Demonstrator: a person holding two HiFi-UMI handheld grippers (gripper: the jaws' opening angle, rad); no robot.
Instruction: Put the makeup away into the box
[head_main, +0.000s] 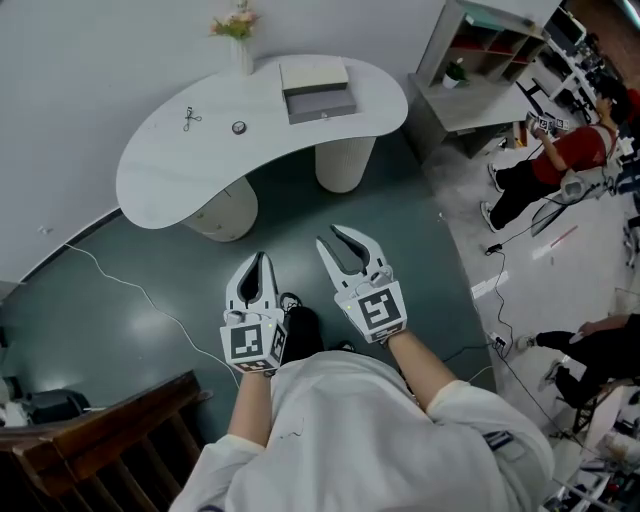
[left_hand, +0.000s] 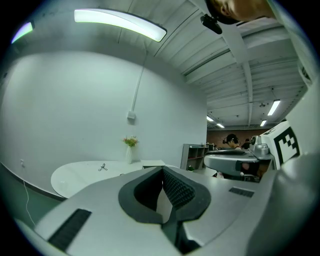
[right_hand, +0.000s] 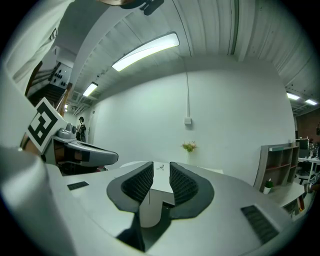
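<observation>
A white curved table (head_main: 160, 170) stands ahead across the dark floor. On it rest a grey box with an open drawer (head_main: 318, 90), a metal eyelash curler (head_main: 191, 119) and a small round compact (head_main: 238, 127). Both grippers hang in the air well short of the table, pointing at it. My left gripper (head_main: 261, 258) has its jaws together and holds nothing; its own view shows the pads (left_hand: 172, 190) meeting. My right gripper (head_main: 345, 238) stands open, with a gap between its pads (right_hand: 182, 182) and nothing in it. The curler (right_hand: 160, 168) shows far off through that gap.
A vase of flowers (head_main: 240, 40) stands at the table's back edge. A grey shelf unit (head_main: 480, 60) lies to the right, with a person in red (head_main: 560, 150) beyond it. Cables (head_main: 120, 285) cross the floor. A wooden railing (head_main: 100, 430) is at lower left.
</observation>
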